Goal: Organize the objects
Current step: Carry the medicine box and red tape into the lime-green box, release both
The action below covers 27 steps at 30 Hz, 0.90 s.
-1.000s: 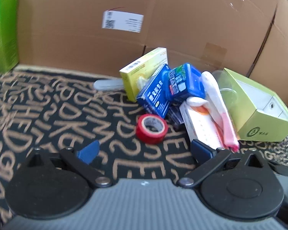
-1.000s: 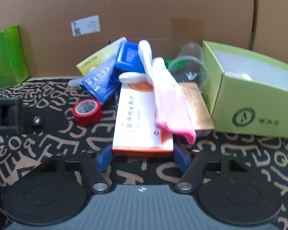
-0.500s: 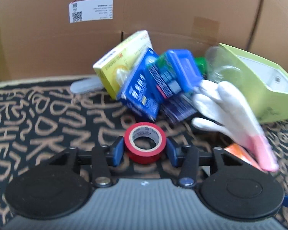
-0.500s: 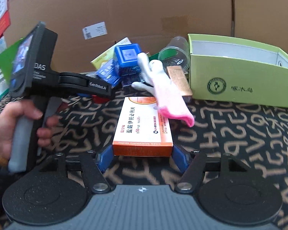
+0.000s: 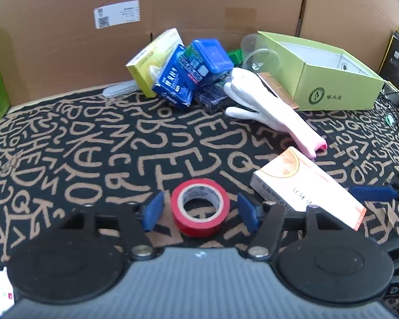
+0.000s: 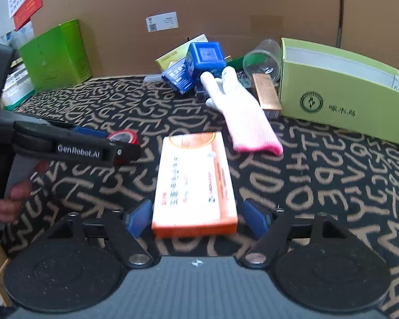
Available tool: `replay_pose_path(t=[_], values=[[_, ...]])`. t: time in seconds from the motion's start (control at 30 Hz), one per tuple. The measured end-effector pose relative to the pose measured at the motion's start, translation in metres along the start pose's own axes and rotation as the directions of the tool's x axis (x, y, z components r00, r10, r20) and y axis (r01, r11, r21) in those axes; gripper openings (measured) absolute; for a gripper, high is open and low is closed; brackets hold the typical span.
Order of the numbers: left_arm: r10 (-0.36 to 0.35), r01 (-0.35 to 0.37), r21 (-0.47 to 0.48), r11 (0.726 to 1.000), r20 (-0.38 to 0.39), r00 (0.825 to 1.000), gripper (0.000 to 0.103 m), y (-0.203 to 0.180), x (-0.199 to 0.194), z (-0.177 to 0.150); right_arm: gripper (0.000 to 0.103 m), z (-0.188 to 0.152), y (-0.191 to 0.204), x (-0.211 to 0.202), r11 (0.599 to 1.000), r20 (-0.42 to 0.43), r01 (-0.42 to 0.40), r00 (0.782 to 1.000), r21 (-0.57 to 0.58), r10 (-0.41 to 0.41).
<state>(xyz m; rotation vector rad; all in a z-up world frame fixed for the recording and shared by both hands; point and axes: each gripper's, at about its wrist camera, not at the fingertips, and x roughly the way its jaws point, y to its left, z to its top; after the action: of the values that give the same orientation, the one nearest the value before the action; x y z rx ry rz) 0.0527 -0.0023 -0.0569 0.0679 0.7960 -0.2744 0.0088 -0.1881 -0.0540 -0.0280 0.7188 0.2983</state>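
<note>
My left gripper (image 5: 198,210) just released the red tape roll (image 5: 200,207), my right gripper (image 6: 196,219) the orange medicine box (image 6: 194,183); both fingers slightly apart; the far pile remains.

Two hand-held grippers, alike in build: left gripper (image 5: 198,208) and right gripper (image 6: 195,219), each with flat blue pads (image 5: 153,210) on black linkage arms, silver round screws at the pivots, two matte black discs either side of a ribbed grey housing at the near edge. White "GenRobot.AI" lettering along one black arm, grey handle below
</note>
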Motion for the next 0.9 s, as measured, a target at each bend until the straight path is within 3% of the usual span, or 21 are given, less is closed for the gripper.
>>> replay_pose_path(t=[0.1,0.17,0.23,0.33,0.47,0.73,0.9], values=[[0.003,-0.003,0.006,1.0,-0.004,1.0,0.047,-0.001,0.003,0.0,0.079,0.006,0.0,0.008,1.0,0.005,0.013,1.0,-0.009,-0.013],[0.0,0.0,0.001,1.0,-0.002,1.0,0.056,0.0,0.002,-0.001,0.079,0.009,0.002,0.013,1.0,0.002,0.02,1.0,-0.019,-0.02],[0.004,-0.004,-0.003,1.0,-0.004,1.0,0.056,0.0,0.003,-0.001,0.079,0.011,0.004,0.019,0.999,-0.002,0.023,1.0,-0.035,-0.023],[0.006,-0.006,0.011,1.0,-0.005,1.0,0.046,-0.001,0.005,0.0,0.079,0.013,0.007,0.028,0.998,-0.009,0.026,1.0,-0.049,-0.026],[0.003,-0.003,0.009,1.0,-0.006,1.0,0.046,-0.003,0.003,0.001,0.07,0.013,0.007,0.027,0.998,0.006,0.022,1.0,-0.051,-0.021],[-0.118,0.116,0.031,0.993,0.068,0.991,0.046,-0.026,-0.019,0.025,0.07,0.013,-0.012,-0.003,0.999,0.049,-0.043,0.998,0.013,0.042],[-0.192,0.179,0.09,0.98,0.158,0.969,0.046,-0.057,-0.03,0.063,0.07,0.028,-0.038,-0.035,0.998,0.165,0.048,0.985,0.027,-0.052]])
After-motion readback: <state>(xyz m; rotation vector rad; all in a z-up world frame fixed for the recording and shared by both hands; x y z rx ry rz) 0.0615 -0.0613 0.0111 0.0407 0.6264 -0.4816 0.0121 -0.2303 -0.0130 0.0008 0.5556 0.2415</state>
